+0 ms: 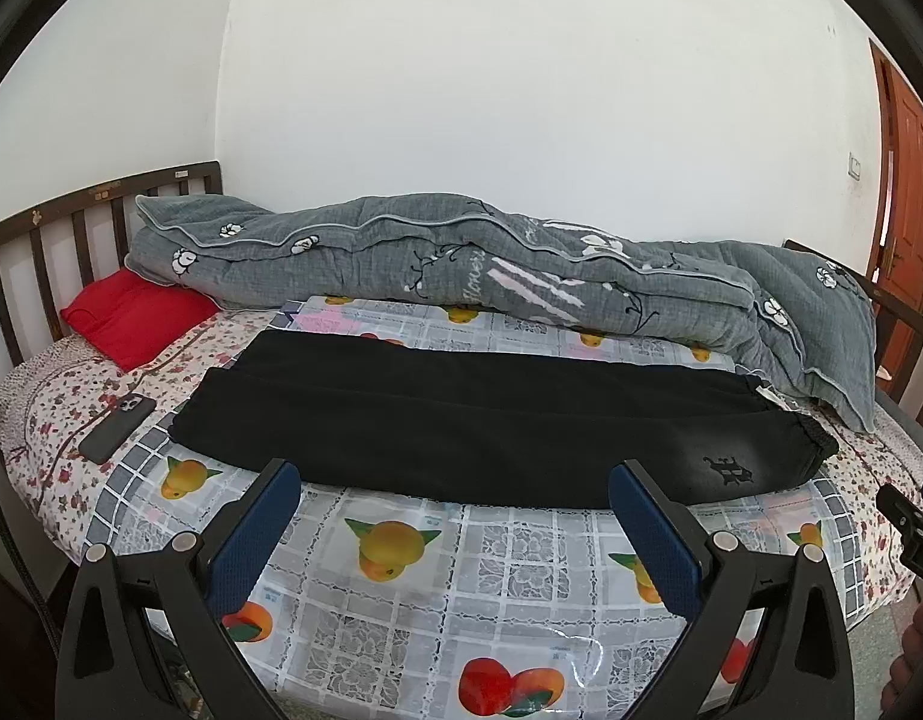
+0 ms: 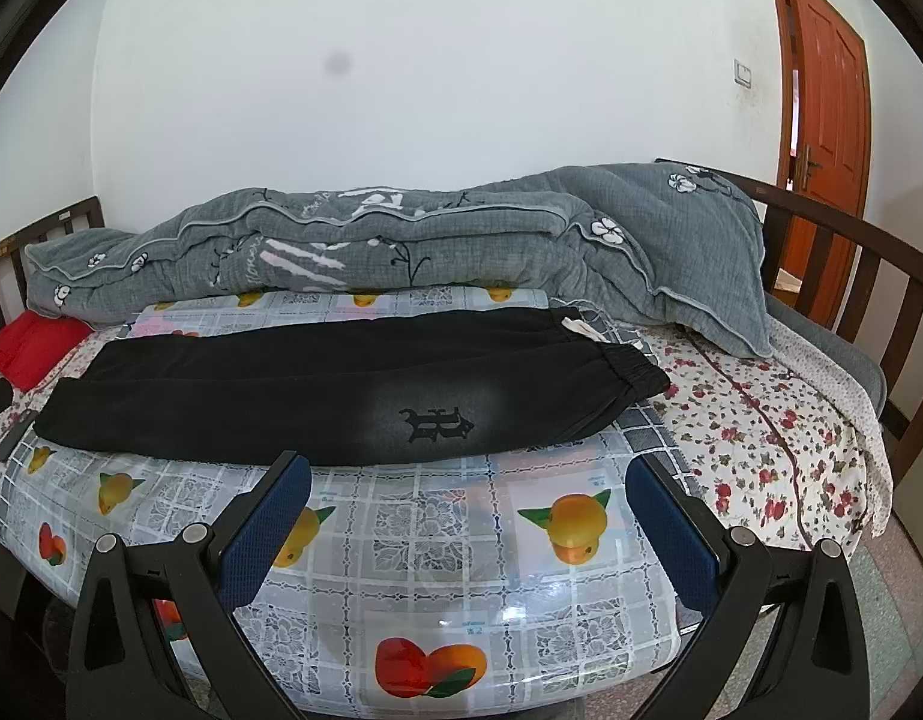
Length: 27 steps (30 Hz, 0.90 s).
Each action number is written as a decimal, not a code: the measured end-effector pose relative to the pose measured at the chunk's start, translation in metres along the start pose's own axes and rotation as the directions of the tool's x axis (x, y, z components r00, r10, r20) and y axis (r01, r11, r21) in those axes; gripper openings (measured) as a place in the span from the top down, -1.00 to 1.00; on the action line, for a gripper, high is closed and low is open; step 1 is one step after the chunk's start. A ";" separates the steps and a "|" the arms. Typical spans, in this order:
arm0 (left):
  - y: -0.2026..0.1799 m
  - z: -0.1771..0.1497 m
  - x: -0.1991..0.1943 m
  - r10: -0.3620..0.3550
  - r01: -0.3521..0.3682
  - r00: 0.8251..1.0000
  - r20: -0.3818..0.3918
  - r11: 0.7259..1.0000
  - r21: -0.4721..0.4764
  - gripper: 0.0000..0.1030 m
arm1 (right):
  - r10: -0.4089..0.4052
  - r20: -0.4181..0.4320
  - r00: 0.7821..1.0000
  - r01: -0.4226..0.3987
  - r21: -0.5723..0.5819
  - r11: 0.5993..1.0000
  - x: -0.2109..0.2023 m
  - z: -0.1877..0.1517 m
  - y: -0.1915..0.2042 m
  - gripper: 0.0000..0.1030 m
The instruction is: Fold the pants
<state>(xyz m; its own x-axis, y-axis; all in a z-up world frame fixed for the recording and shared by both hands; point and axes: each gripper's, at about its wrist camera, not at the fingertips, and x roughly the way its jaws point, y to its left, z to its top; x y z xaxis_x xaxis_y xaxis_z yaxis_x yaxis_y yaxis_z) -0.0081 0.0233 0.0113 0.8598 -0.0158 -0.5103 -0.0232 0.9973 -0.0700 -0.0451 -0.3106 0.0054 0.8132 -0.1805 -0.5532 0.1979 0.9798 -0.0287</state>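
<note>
Lying lengthwise across the middle of the bed, the black pants (image 1: 455, 420) have one leg already stacked over the other, waistband (image 2: 632, 375) toward the foot-rail end and cuffs toward the headboard end near the phone (image 1: 116, 427). They rest on a glossy fruit-print cover (image 1: 401, 612) spread over the floral sheet (image 2: 779, 438). Both tools hang just short of the bed's near edge with nothing in them: the left gripper (image 1: 455, 474) and the right gripper (image 2: 467, 465) each have their jaws spread wide. To my eye the fabric is soft, thickish fleece, limp and light, likely to sag between two holds and slide easily on that slick cover. I'd pinch both layers at the waistband's near corner and at the cuffs. The grey quilt (image 2: 401, 246) sits bunched along the far edge.
</note>
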 end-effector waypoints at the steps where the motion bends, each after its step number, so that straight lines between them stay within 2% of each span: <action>1: 0.000 0.000 0.000 0.002 -0.002 1.000 -0.001 1.000 0.001 -1.00 | 0.001 0.000 1.000 -0.001 0.001 1.000 0.000 0.000 0.000 -0.99; 12: 0.009 0.008 0.008 0.024 -0.024 1.000 -0.001 1.000 0.004 -1.00 | 0.003 0.003 1.000 -0.003 -0.024 1.000 0.006 0.001 0.008 -0.99; 18: 0.012 0.003 0.029 0.077 -0.077 0.997 0.009 0.997 0.009 -1.00 | 0.003 0.007 1.000 -0.003 -0.031 1.000 0.026 0.001 0.015 -0.99; 21: 0.020 -0.004 0.047 0.096 -0.096 0.995 0.009 0.995 -0.002 -1.00 | -0.026 0.021 0.999 0.026 -0.024 0.999 0.043 -0.003 0.017 -0.99; 25: 0.044 -0.017 0.090 0.079 -0.082 0.994 -0.071 0.995 -0.052 -1.00 | -0.039 -0.018 0.999 0.037 -0.063 0.997 0.077 -0.010 0.021 -0.99; 27: 0.056 -0.025 0.111 0.071 -0.081 0.988 -0.135 0.994 -0.072 -0.99 | -0.040 -0.059 0.997 0.036 -0.060 0.998 0.096 -0.015 0.019 -0.99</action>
<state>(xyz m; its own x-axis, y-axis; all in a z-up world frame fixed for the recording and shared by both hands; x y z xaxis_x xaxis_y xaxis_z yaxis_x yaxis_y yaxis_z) 0.0734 0.0755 -0.0705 0.7791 0.0454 -0.6253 -0.1296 0.9875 -0.0899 0.0287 -0.3083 -0.0603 0.7710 -0.2138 -0.5999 0.1939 0.9761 -0.0986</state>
